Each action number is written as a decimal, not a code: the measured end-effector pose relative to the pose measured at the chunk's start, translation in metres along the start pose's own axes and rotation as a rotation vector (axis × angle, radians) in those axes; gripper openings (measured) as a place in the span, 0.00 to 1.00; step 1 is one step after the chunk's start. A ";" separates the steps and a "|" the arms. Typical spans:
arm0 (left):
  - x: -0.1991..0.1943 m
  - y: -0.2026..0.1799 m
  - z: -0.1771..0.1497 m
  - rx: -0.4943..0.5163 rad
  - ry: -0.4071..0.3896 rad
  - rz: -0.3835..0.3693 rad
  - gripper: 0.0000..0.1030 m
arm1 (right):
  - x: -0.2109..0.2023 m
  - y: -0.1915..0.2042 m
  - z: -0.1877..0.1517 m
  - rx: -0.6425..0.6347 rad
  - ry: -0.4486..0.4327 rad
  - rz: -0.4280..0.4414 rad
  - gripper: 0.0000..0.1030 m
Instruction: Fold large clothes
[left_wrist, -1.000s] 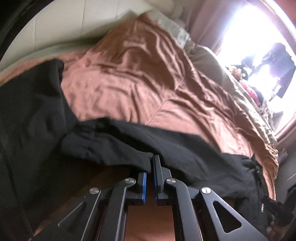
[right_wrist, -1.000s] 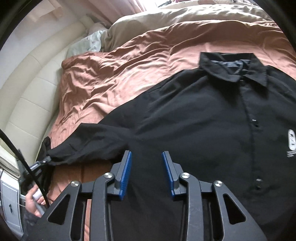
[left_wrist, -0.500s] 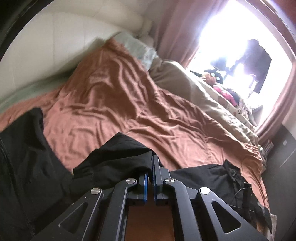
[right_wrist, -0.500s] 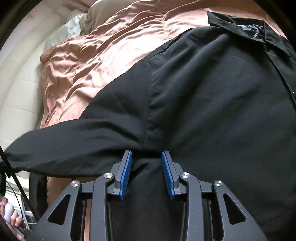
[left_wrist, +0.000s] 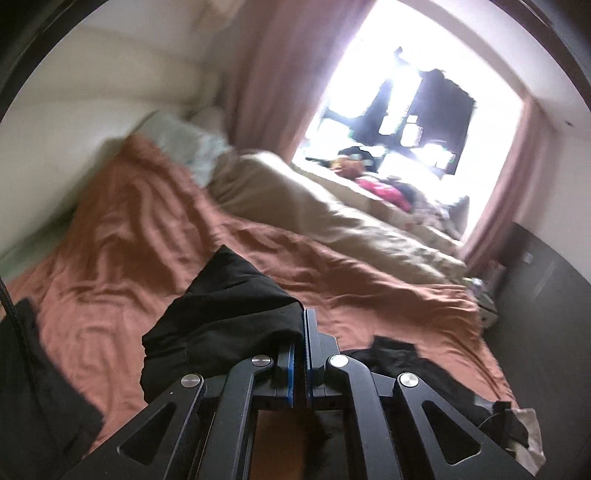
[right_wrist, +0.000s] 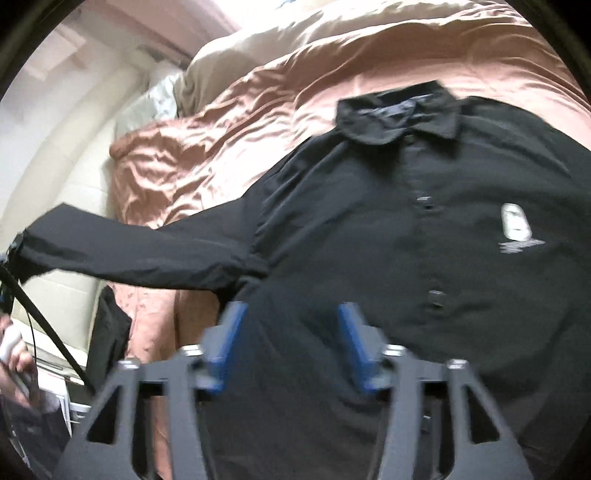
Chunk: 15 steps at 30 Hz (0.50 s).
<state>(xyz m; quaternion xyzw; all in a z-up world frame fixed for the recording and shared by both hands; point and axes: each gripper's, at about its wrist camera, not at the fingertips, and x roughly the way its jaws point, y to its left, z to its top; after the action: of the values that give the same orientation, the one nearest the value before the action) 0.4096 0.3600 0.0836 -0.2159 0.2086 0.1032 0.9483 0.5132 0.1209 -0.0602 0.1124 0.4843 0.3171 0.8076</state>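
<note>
Left wrist view: the left tool (left_wrist: 298, 354) is clamped on the black sleeve cuff (left_wrist: 225, 314), held up over the brown bed cover (left_wrist: 155, 236).

Right wrist view: the right tool (right_wrist: 291, 343) is seen opening, nothing pinched, over the black shirt (right_wrist: 388, 229); the sleeve (right_wrist: 140, 251) is stretched leftward from the armpit just ahead.

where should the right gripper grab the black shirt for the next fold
Probably the side seam just below the armpit on the black shirt, coming from the sleeve side. The left gripper is shut on the cuff with the sleeve raised, baring that edge; the right gripper, its jaws opening, holds nothing.
</note>
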 end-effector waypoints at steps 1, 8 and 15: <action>0.001 -0.013 0.003 0.020 -0.003 -0.021 0.03 | -0.011 -0.008 -0.004 0.001 -0.031 -0.001 0.69; 0.030 -0.114 0.011 0.121 0.035 -0.096 0.03 | -0.051 -0.075 -0.018 0.151 -0.120 0.061 0.70; 0.068 -0.186 -0.007 0.194 0.101 -0.156 0.03 | -0.072 -0.087 -0.025 0.231 -0.155 0.102 0.70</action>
<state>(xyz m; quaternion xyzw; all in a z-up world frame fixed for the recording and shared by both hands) 0.5207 0.1996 0.1158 -0.1437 0.2475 -0.0023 0.9582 0.5028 0.0054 -0.0643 0.2533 0.4476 0.2901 0.8071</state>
